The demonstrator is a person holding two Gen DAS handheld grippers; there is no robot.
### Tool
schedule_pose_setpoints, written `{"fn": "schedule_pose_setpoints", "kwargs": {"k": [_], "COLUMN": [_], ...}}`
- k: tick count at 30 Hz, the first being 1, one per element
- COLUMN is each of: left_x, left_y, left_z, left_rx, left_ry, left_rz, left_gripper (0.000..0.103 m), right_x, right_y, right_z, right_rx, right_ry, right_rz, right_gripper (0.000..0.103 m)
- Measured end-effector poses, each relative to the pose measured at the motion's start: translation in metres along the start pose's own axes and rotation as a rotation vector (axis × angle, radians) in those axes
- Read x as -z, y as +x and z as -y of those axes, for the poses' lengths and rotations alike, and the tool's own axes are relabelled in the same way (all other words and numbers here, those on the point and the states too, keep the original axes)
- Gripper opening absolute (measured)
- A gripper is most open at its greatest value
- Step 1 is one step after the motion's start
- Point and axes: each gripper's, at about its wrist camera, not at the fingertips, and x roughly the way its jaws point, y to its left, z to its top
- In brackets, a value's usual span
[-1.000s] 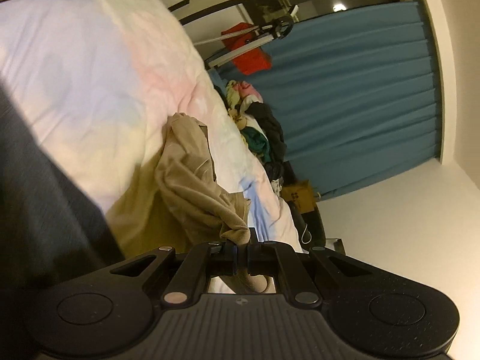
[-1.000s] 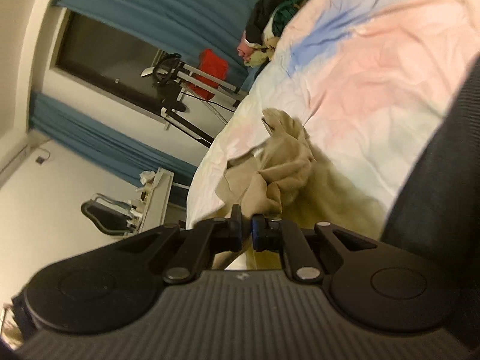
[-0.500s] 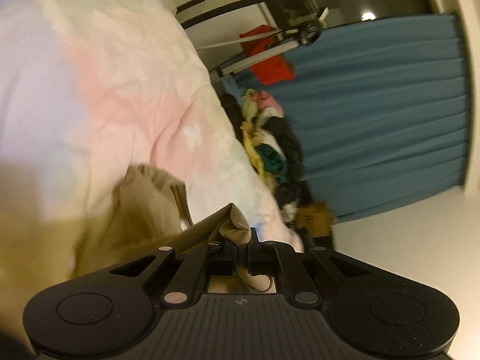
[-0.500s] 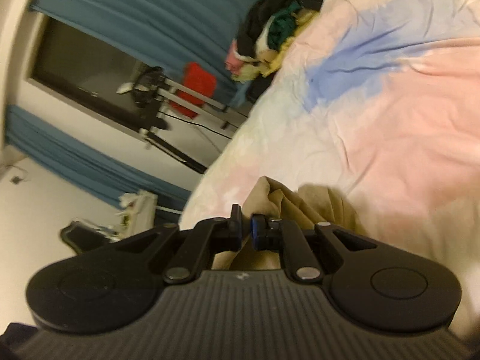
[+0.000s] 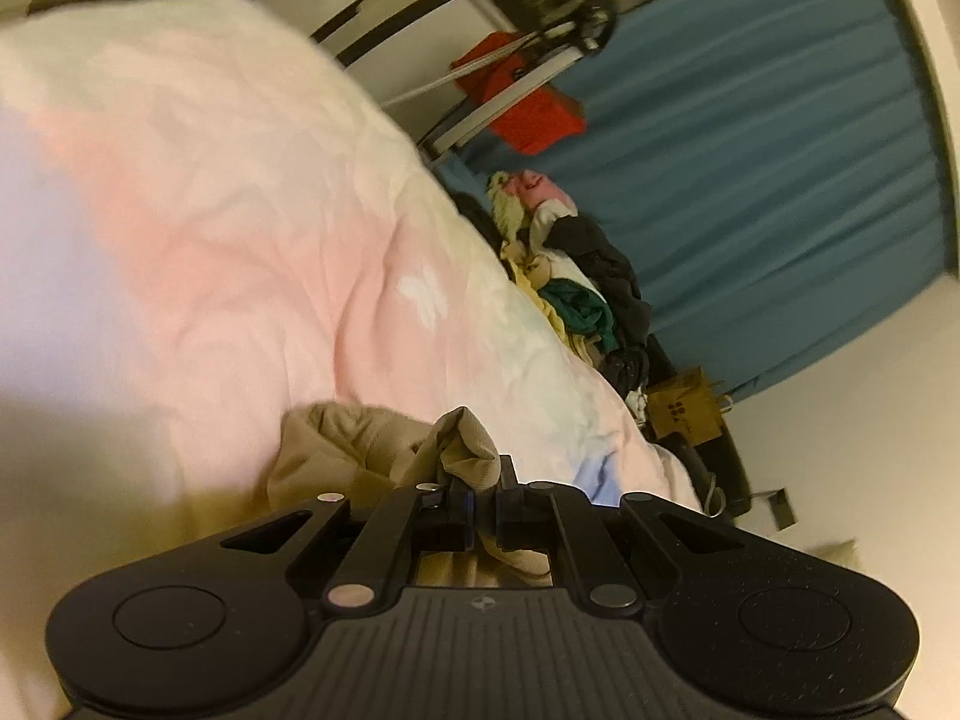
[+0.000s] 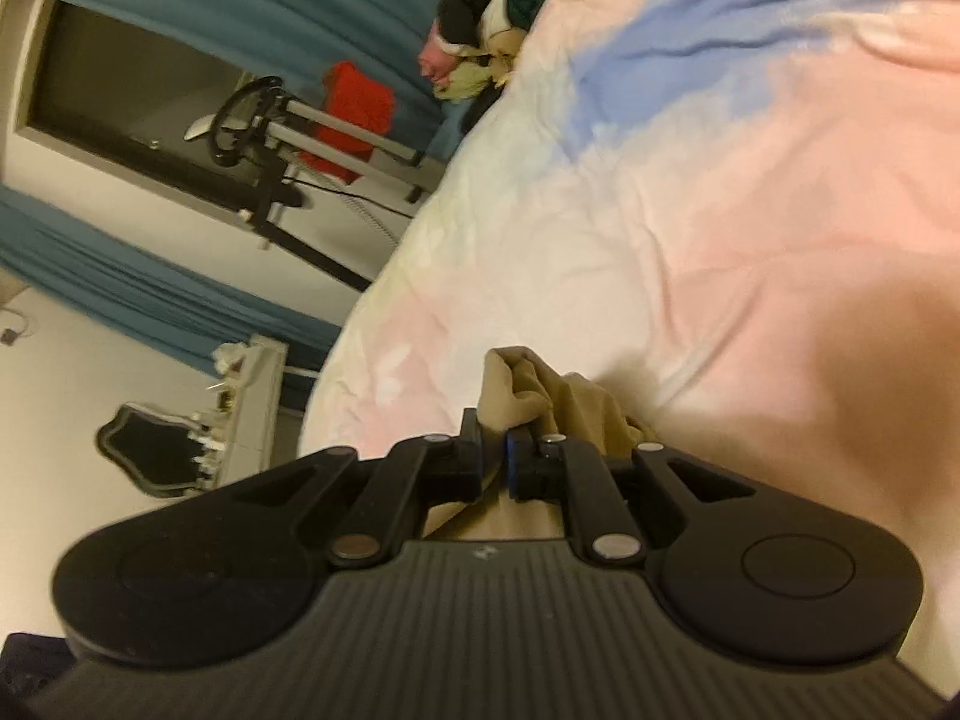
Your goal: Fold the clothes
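A tan garment (image 5: 360,450) lies bunched on the pastel pink, white and blue bedspread (image 5: 240,240). My left gripper (image 5: 485,495) is shut on a fold of this tan garment, and the cloth sticks up between its fingers. In the right wrist view my right gripper (image 6: 493,456) is shut on another edge of the same tan garment (image 6: 570,414), low over the bedspread (image 6: 690,210). Most of the garment is hidden under both gripper bodies.
A pile of mixed clothes (image 5: 576,282) sits at the far end of the bed, also seen in the right wrist view (image 6: 492,12). Blue curtains (image 5: 750,150), a red item (image 5: 528,102) on a metal stand and a brown paper bag (image 5: 684,414) lie beyond the bed.
Both grippers have moved forward over the bed with the tan garment in them. The dark cloth at the frame edges is gone from view, and less of the garment shows ahead.
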Motion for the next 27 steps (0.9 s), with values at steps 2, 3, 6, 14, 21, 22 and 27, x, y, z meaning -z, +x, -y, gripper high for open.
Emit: {"fn": "schedule_pose_setpoints", "kwargs": {"k": [2,3,6,14,21,22,27], "left_x": [0.003,0.004,0.011,0.045,0.048,0.048,0.054], "left_y": [0.001,-0.001,-0.010,-0.012,0.037,0.042,0.051], "left_z": [0.005,0.009,0.023,0.062,0.051,0.050,0.051], "left_rx": [-0.020,-0.017,0.010,-0.028,-0.195,-0.208,-0.256], "left_ry": [0.051,0.077,0.160,0.467,0.541,0.551,0.622], "left_rz": [-0.002,0.001,0.015,0.003,-0.052,-0.061,-0.073], "left_gripper": [0.009,0.017,0.053,0.064,0.064,0.063,0.063], "right_x": [-0.001,-0.001,0.004,0.041,0.046,0.045,0.050], "right_y": [0.002,0.001,-0.007,-0.018,0.021,0.028,0.053], "right_z": [-0.004,-0.006,-0.021,-0.054,-0.051,-0.050,-0.048], "right_rx": [0.008,0.010,-0.014,-0.021,0.163,0.179,0.257], "right_ry": [-0.037,-0.057,-0.140,-0.393,-0.587,-0.597,-0.657], "right_rz": [-0.008,-0.011,0.004,0.035,0.006,-0.004,-0.014], "right_gripper": [0.013,0.016,0.062,0.045,0.024,0.024,0.024]}}
